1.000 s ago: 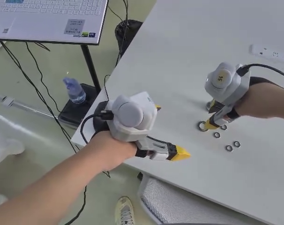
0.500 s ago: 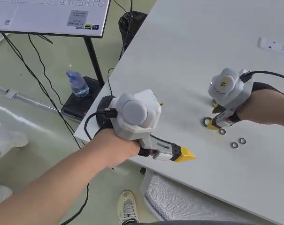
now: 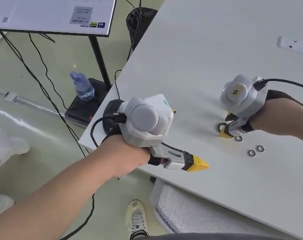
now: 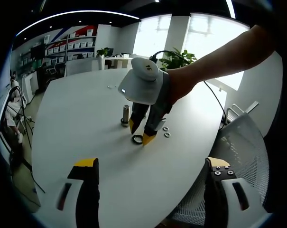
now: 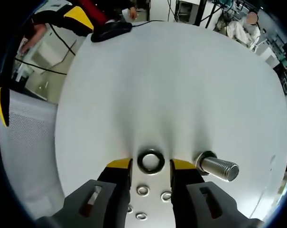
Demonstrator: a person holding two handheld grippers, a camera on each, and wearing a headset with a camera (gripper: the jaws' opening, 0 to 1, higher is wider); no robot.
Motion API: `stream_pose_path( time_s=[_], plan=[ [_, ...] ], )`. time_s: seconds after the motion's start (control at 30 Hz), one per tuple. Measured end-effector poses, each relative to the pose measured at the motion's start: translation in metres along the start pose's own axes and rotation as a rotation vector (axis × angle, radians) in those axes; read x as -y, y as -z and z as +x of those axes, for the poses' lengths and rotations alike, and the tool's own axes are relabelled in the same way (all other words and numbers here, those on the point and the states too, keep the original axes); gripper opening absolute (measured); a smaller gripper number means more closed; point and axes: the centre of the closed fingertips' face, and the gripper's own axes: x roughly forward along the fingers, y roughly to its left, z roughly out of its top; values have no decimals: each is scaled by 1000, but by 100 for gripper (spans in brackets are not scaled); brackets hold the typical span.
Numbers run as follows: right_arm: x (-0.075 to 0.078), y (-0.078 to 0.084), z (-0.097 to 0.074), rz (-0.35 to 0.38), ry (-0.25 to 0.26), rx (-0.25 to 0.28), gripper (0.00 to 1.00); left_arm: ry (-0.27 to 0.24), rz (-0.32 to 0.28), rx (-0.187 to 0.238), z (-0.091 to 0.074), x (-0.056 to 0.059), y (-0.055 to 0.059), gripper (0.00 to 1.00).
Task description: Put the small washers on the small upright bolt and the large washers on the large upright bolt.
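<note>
White bench [image 3: 201,60], round-edged. Left gripper [image 3: 197,163] is held at the bench's near edge, well apart from the parts, fingers wide apart and empty. Right gripper [image 3: 225,132] is lowered to the bench, fingers apart, their tips flanking a large washer [image 5: 151,161] that lies flat, unclamped. The large upright bolt [image 5: 218,167] stands just beside this washer. Three small washers [image 5: 143,190] lie loose nearby.

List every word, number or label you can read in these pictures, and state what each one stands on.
"51", as best it reads through the blur: on the yellow sticker on top of the right gripper.
Stickers and print on the laptop: too small to read.
No other text can be read.
</note>
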Motion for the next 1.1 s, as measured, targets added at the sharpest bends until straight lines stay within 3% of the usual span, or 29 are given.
stream_pose_path(
  time_s=[0.07,0.5,0.87,1.1],
  plan=[
    [1,2,2,-38,9,-14,33,2,1,3,0,0,-1,92],
    [-1,1,2,-27,9,-18,31,7,-11,-6,2,2,4,89],
    [-4,2,2,-63,-2,-17,25,16,-18,5,0,5,0,87],
    [-7,4,-1,-181,-27,-34,25,20,-18,1,-1,7,1,85]
  ],
)
